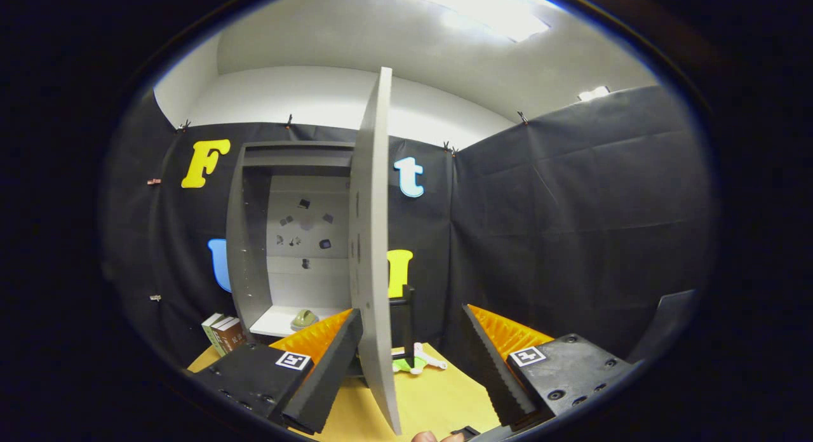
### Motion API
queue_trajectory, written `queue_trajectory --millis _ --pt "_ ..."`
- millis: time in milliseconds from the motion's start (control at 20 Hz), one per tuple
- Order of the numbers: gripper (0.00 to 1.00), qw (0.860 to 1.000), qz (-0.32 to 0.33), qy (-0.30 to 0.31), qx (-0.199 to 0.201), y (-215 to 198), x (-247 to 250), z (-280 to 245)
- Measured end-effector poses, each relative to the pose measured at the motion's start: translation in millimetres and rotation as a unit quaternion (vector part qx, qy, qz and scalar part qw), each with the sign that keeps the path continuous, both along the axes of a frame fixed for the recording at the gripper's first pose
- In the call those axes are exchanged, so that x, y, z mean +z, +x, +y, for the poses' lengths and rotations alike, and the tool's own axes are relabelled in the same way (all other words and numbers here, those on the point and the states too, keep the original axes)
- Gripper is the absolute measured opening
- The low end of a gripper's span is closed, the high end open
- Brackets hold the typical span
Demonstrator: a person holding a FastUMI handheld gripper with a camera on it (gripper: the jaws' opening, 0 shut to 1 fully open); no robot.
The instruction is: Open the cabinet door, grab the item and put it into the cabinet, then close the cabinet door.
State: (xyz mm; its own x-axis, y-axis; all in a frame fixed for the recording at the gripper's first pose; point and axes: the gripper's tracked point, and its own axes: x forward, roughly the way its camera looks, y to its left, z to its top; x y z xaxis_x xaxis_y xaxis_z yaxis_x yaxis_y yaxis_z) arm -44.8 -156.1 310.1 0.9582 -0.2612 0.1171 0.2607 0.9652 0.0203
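The grey cabinet (254, 239) stands open against the back wall. Its door (371, 251) is swung out toward me, seen edge-on, and its lower edge passes between my fingers, close to the left one. My gripper (409, 366) is open, with the left finger (330, 359) almost against the door and the right finger (492, 366) well apart from it. A small olive-green item (304, 318) lies on the cabinet's bottom shelf. A light green and white object (416, 359) lies on the yellow table just beyond the door.
Some books (222, 333) stand on the yellow table (438, 397) left of the cabinet. A black upright post (404, 321) stands behind the door. Black cloth walls close off the back and right. A fingertip (425, 437) shows near the table's front edge.
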Motion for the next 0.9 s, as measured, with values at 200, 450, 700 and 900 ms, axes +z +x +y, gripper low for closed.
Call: queue_trajectory --millis 200,450,700,900 --pt "0.98 0.999 0.024 0.021 -0.037 19.7 -20.8 -59.5" --pt "0.98 0.997 0.047 0.033 -0.043 46.5 -39.5 -90.8" --pt "0.98 0.999 0.046 0.017 -0.015 66.1 -39.4 -66.7" --pt "0.96 0.998 0.05 0.02 -0.013 67.1 -42.9 -60.3"
